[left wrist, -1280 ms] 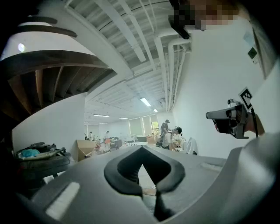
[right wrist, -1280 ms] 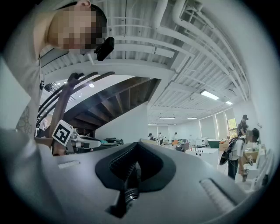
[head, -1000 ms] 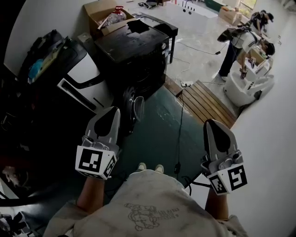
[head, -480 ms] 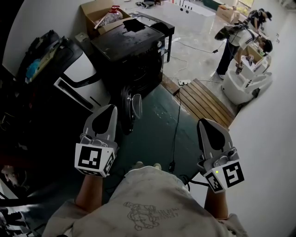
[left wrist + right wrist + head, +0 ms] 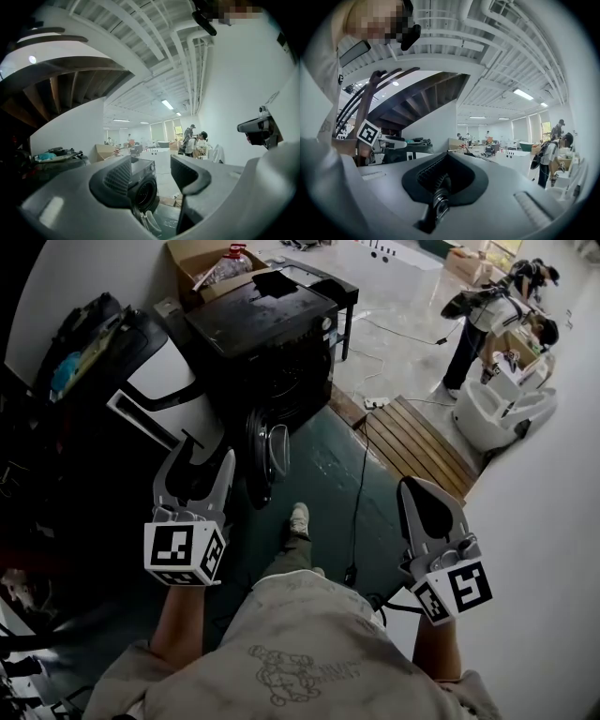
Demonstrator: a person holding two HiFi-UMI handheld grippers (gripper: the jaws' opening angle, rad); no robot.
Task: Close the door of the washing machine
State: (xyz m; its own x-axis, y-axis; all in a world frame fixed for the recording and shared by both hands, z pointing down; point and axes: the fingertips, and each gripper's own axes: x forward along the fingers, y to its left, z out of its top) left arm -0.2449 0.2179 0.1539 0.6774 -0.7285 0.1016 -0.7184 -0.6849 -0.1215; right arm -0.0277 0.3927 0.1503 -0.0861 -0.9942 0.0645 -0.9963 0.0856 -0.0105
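Two units held up: left hand-held gripper has its jaws wide apart and empty, right hand-held gripper has them pressed together and empty. Black washing machine stands ahead, round door swung open, near left jaws, apart.

The washing machine is black, floor dark green.

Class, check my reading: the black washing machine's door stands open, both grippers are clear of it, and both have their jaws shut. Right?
Not quite. The left gripper has its jaws apart, nothing between them, as the left gripper view shows; only the right gripper is shut. The door of the washing machine does stand open, both grippers clear of it.
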